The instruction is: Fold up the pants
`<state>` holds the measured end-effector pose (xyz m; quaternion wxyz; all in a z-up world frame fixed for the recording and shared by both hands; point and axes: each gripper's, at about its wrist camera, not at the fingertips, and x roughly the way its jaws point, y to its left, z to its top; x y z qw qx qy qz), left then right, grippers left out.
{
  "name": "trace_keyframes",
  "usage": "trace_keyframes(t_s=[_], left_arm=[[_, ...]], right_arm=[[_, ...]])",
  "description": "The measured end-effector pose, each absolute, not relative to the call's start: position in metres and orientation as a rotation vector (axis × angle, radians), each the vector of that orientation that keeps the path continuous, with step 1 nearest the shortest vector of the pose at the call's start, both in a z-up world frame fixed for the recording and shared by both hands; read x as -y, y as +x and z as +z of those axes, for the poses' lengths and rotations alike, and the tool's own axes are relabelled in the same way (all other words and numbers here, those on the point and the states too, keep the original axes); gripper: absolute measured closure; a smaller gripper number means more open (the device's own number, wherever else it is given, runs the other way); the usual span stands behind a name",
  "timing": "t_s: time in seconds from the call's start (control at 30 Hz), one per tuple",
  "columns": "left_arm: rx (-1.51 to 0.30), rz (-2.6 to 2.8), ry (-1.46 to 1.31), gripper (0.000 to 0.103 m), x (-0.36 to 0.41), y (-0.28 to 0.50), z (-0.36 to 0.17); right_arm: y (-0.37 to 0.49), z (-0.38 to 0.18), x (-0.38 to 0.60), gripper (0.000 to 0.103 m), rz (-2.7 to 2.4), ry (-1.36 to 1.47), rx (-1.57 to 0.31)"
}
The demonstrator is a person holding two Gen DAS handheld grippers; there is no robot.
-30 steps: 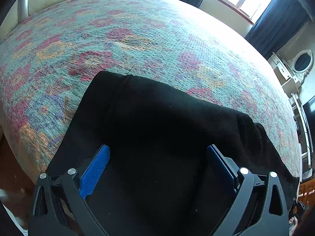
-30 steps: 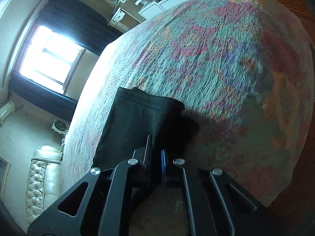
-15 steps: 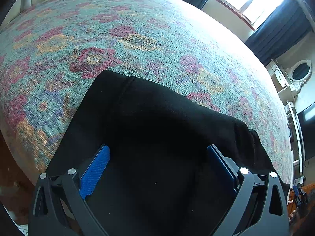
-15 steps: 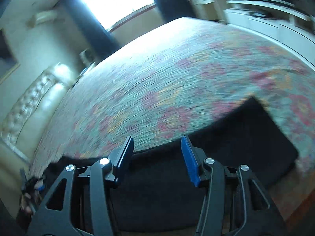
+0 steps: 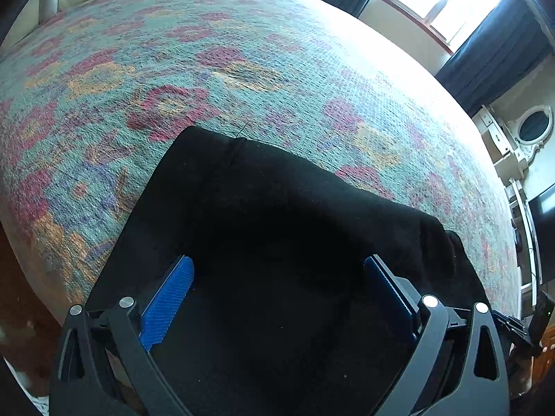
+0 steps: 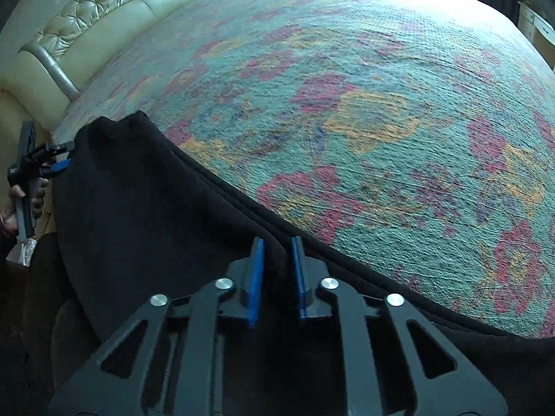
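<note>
The black pants (image 5: 277,228) lie folded along the near edge of a bed with a floral cover (image 5: 242,69). My left gripper (image 5: 277,277) is wide open just above the pants, blue pads (image 5: 170,294) on either side, holding nothing. In the right wrist view the pants (image 6: 138,215) stretch from the left to the lower right. My right gripper (image 6: 277,246) has its blue pads (image 6: 257,274) nearly closed around a ridge of the pants' far edge. The left gripper also shows in the right wrist view (image 6: 34,166) at the pants' far end.
A cream tufted headboard (image 6: 104,17) runs along the bed's far side. A window with dark curtains (image 5: 451,0) and a white dresser with an oval mirror (image 5: 520,131) stand beyond the bed. Dark floor (image 5: 14,294) lies below the bed edge.
My right gripper let go of the pants' hem, swung round to the long edge, opened, and has now closed on the fabric there. The left gripper stayed open, barely moving.
</note>
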<state>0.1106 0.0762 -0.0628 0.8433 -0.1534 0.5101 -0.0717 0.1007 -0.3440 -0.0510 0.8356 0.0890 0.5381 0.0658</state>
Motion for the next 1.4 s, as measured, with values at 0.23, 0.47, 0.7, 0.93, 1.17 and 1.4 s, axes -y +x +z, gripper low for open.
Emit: trace_keyframes(t_s=[0.23, 0.47, 0.7, 0.93, 1.17, 1.4], left_arm=[[-1.072, -0.153, -0.345, 0.006, -0.08, 0.108, -0.063], [-1.055, -0.157, -0.466, 0.006, -0.094, 0.106, -0.061], [-1.032, -0.154, -0.509, 0.006, -0.102, 0.105, -0.059], [-1.031, -0.163, -0.425, 0.006, -0.092, 0.103, -0.063], [-1.035, -0.173, -0.388, 0.006, -0.088, 0.105, -0.064], [-1.037, -0.177, -0.389, 0.006, -0.085, 0.108, -0.063]], right_arm=[[0.099, -0.053, 0.371, 0.1, -0.076, 0.209, -1.093], [0.004, -0.02, 0.459, 0.03, -0.256, 0.535, -0.831], [-0.179, -0.02, 0.578, 0.03, -0.628, 0.947, -0.55], [-0.264, -0.073, 0.602, 0.03, -0.653, 1.293, -0.337], [-0.253, -0.089, 0.577, 0.03, -0.535, 1.391, -0.292], [-0.225, -0.098, 0.581, 0.042, -0.503, 1.379, -0.242]])
